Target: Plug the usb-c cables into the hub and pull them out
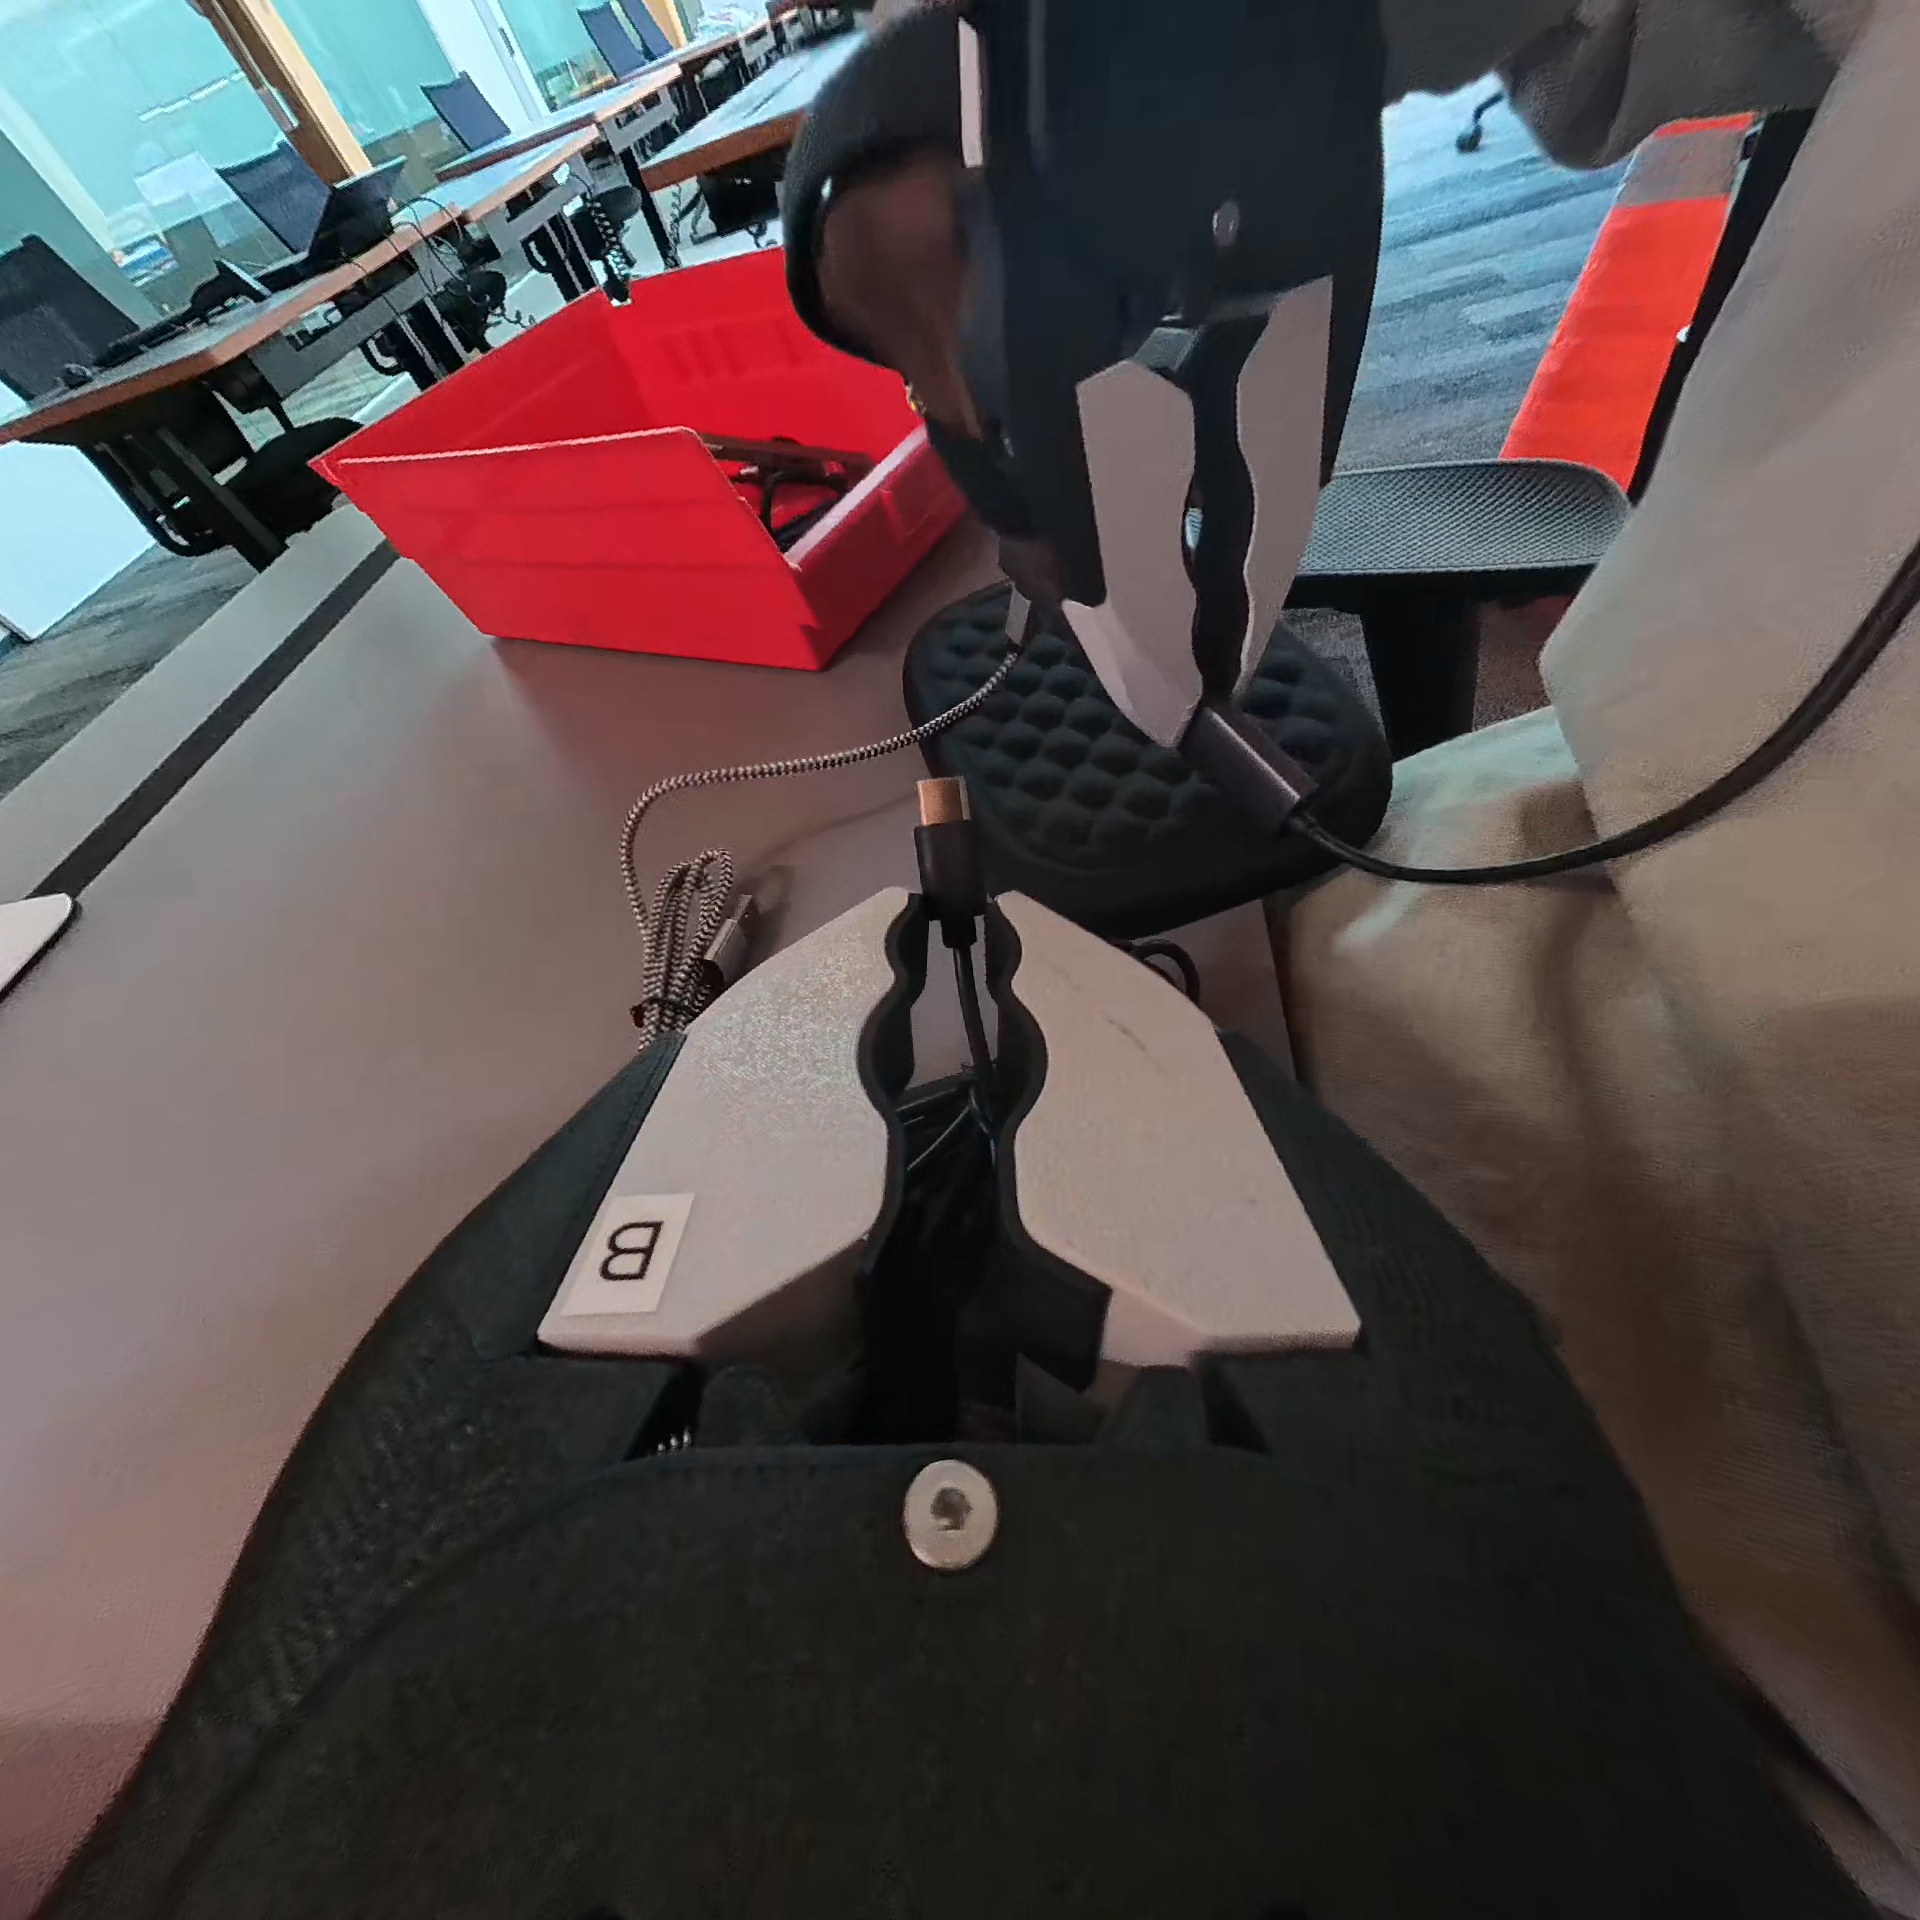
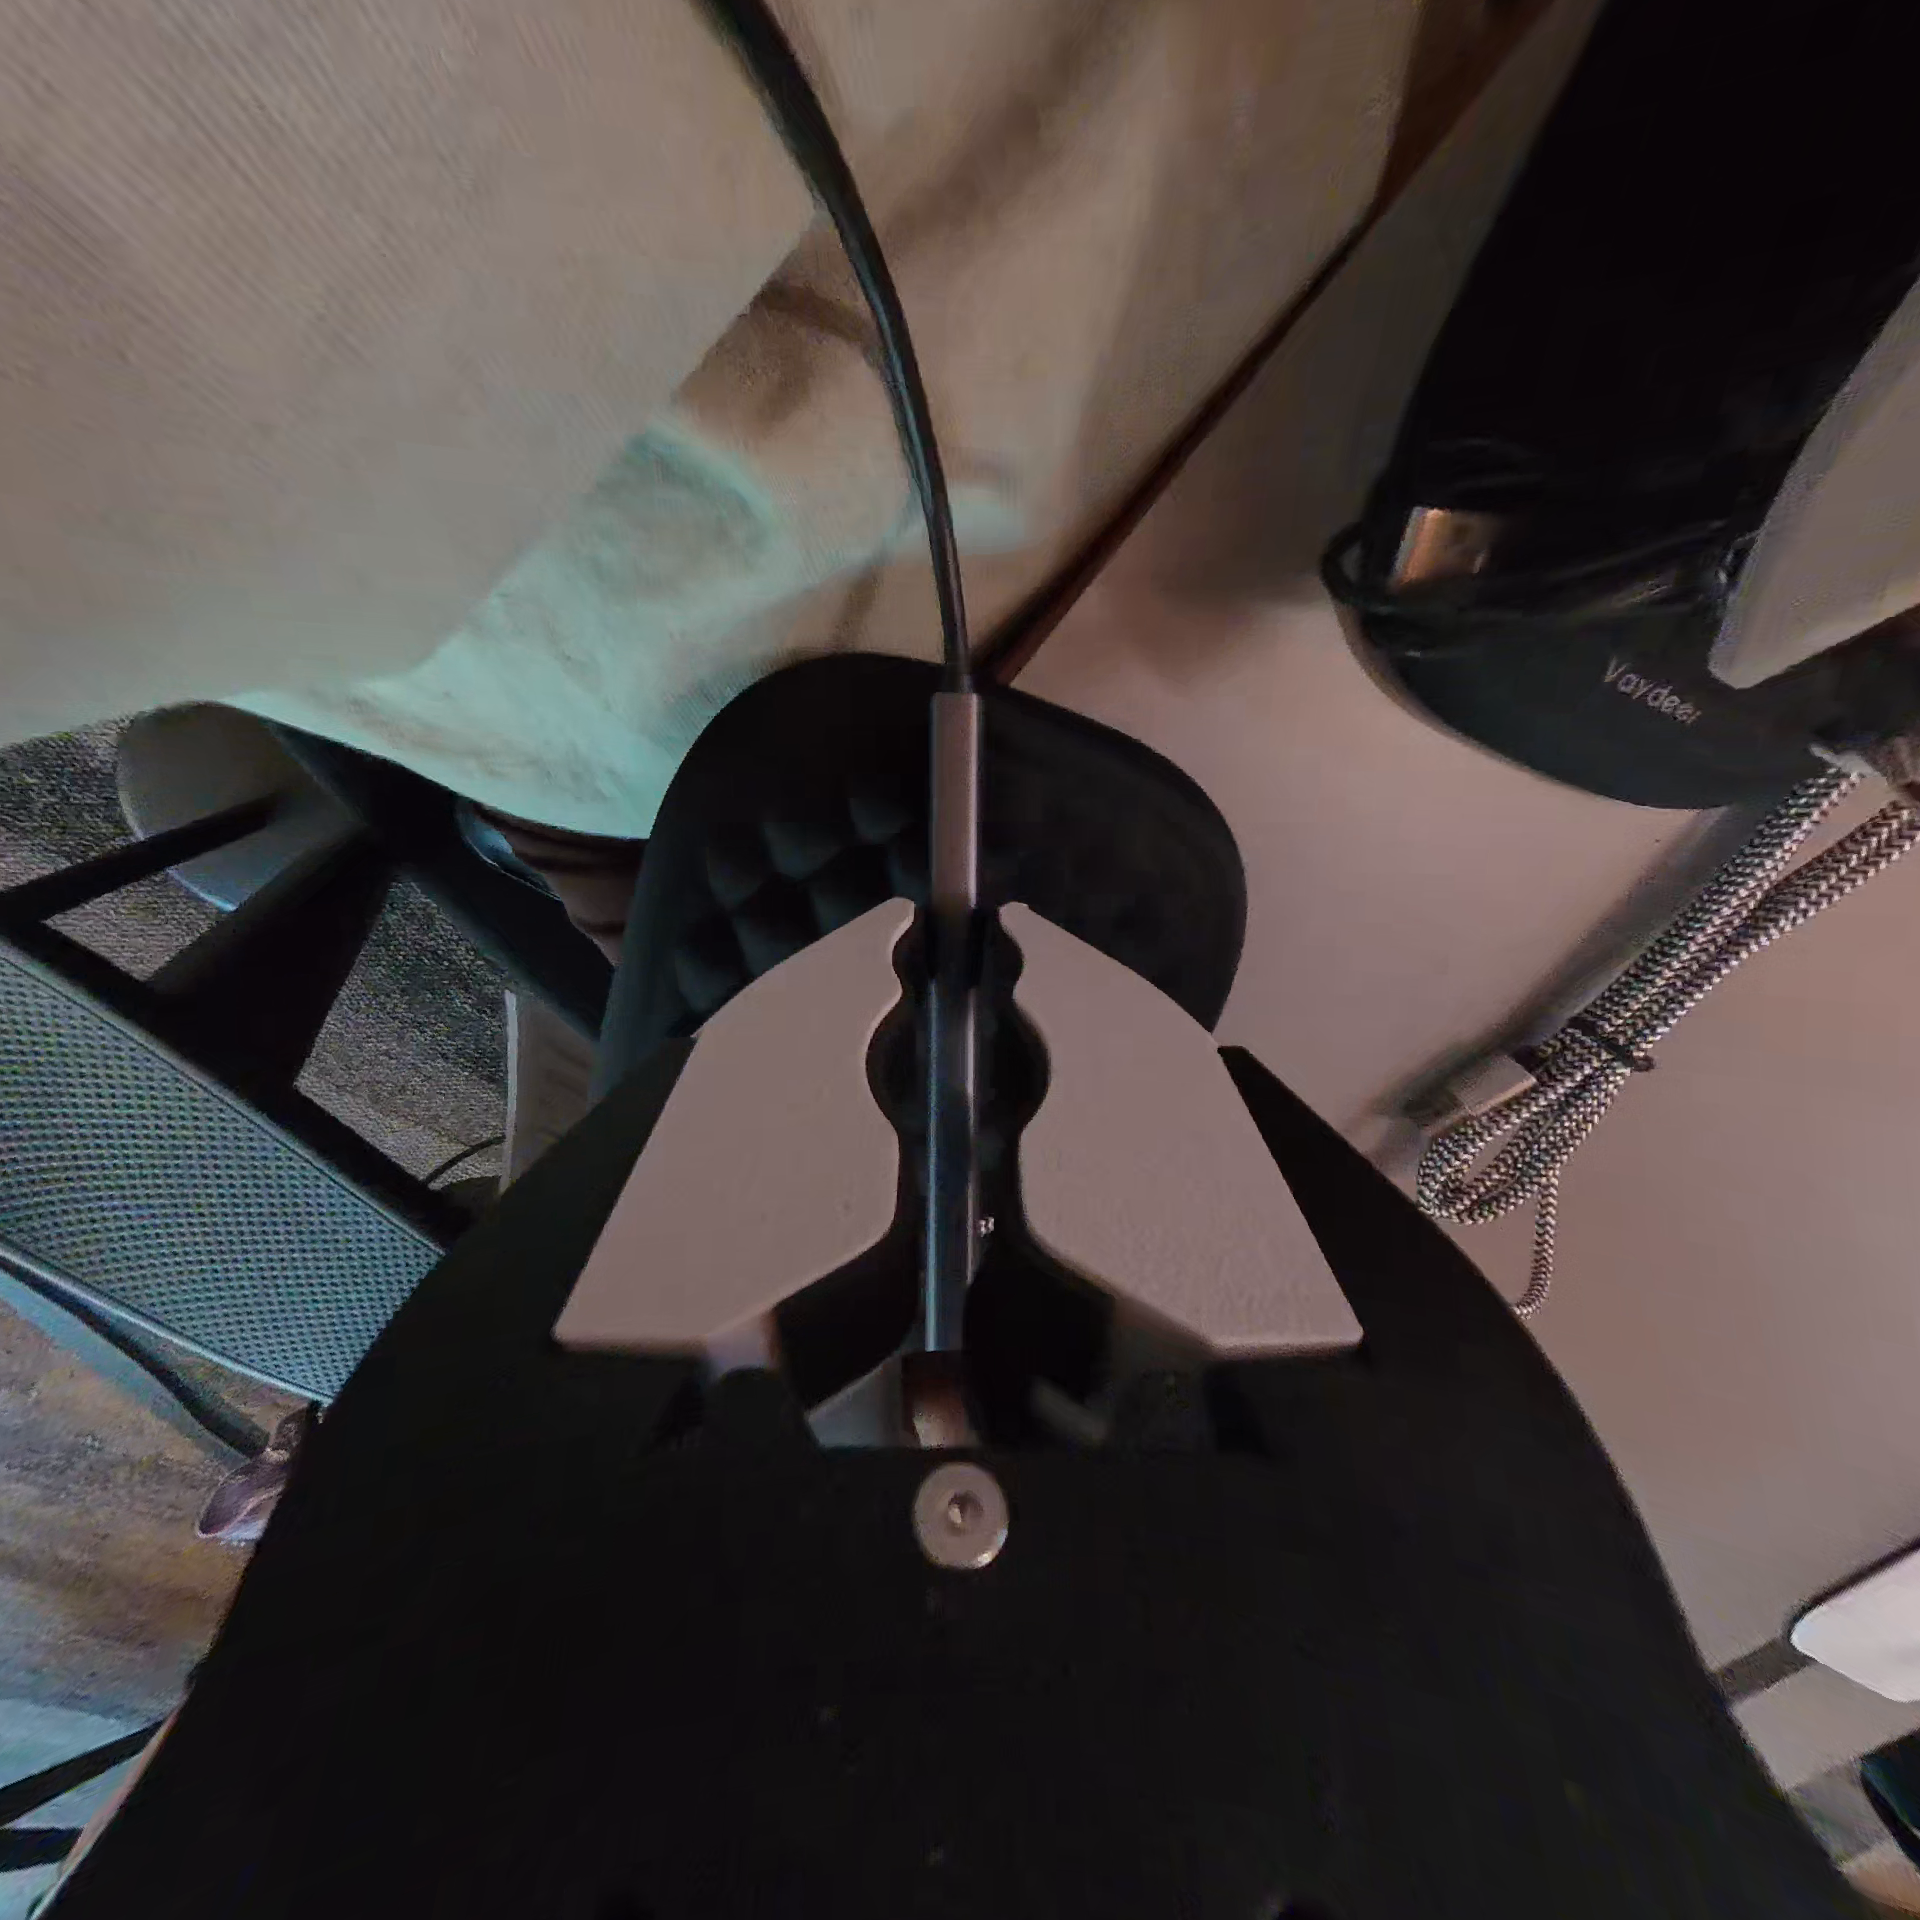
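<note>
The table [image 1: 364,831] spreads ahead of and to the left of the left gripper's fingers [image 1: 790,1101]. A red bin [image 1: 623,540] stands on it well beyond those fingers, up and to the left, with dark cables lying inside. A black honeycomb-textured pad [image 1: 1070,769] lies just past the left fingertips, slightly to their right, at the table edge.

The right gripper [image 1: 1210,686] comes down onto that pad from above. Its fingers are clenched on the slim grey hub [image 2: 954,831], which runs lengthwise between them and sticks out past the tips over the pad, its black lead [image 2: 883,312] curving away beyond. A braided cable [image 1: 675,914], bundled with a tie, rests on the table just left of the left fingers; one strand runs from it toward the pad.

The left gripper [image 1: 951,914] is clenched on the black usb-c cable [image 1: 943,852], gripping it just behind the plug. The metal plug tip projects straight ahead of the fingertips, near the hub but apart from it, not inserted.
</note>
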